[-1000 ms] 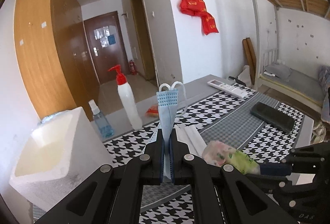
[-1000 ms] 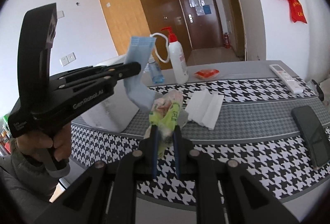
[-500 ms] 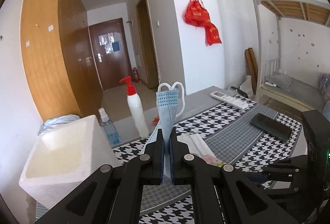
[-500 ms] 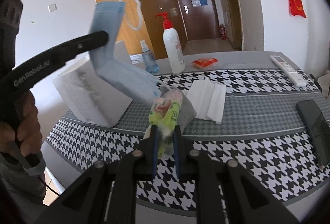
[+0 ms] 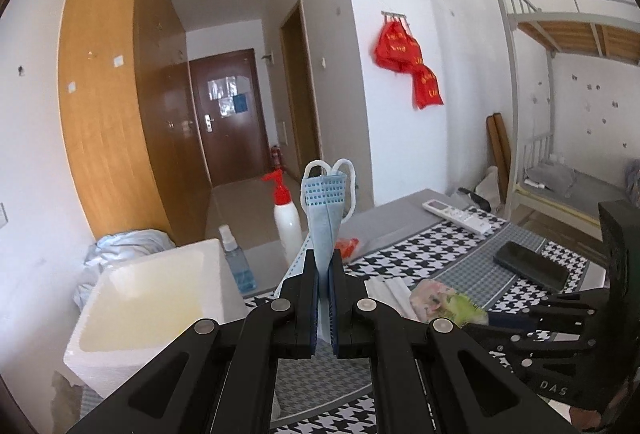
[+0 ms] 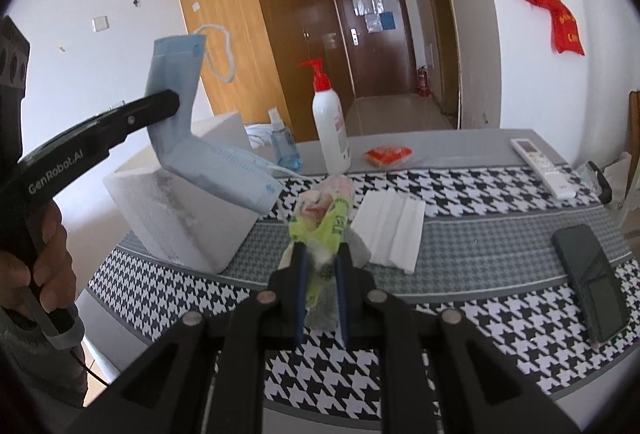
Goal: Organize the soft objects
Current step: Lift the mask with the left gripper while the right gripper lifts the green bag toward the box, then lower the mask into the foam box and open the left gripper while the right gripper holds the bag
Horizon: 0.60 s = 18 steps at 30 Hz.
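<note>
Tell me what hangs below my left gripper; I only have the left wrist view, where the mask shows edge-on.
Observer: From the right wrist view, the face mask is bent at the left gripper; its lower part slants toward the table beside the foam box.
Operator: Report the box contents.
Observer: Your view shows more there; the right view gives only its outer walls.
Operator: Give the right gripper's load.
Observer: The right gripper is shut on a green and pink soft packet, in front of the folded white tissue.

Pale blue mask (image 6: 188, 138); green, pink and white packet (image 6: 324, 218), its print too blurred to read; black-and-white houndstooth cloth (image 6: 460, 310) with grey bands; white foam box (image 5: 140, 310); red-capped white bottle (image 6: 330, 126).
</note>
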### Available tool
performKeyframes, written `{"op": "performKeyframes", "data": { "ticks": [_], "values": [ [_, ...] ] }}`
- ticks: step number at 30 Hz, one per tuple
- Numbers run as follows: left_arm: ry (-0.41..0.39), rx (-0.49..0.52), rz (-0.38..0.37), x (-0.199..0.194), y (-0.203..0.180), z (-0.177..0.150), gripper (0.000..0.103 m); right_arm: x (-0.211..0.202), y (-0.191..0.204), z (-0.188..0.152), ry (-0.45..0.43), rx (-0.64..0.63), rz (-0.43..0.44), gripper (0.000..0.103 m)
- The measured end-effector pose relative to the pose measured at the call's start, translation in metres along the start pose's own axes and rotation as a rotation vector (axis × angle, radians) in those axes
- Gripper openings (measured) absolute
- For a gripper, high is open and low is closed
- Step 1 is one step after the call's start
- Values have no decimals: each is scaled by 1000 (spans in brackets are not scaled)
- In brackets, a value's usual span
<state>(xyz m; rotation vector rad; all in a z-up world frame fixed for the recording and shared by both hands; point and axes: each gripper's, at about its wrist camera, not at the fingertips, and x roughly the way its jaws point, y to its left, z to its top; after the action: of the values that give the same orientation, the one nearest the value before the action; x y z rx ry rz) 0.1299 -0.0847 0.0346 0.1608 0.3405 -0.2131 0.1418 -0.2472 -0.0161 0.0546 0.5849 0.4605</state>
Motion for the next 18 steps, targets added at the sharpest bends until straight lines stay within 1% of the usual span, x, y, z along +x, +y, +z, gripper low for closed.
{"op": "performKeyframes", "data": {
  "ticks": [10, 18],
  "values": [
    [-31, -19, 25, -9, 10, 6, 4, -14, 13, 17, -62, -38, -13, 17],
    [-48, -58, 40, -18, 25, 11, 4, -21, 24, 30, -108, -70, -12, 17]
  ]
}}
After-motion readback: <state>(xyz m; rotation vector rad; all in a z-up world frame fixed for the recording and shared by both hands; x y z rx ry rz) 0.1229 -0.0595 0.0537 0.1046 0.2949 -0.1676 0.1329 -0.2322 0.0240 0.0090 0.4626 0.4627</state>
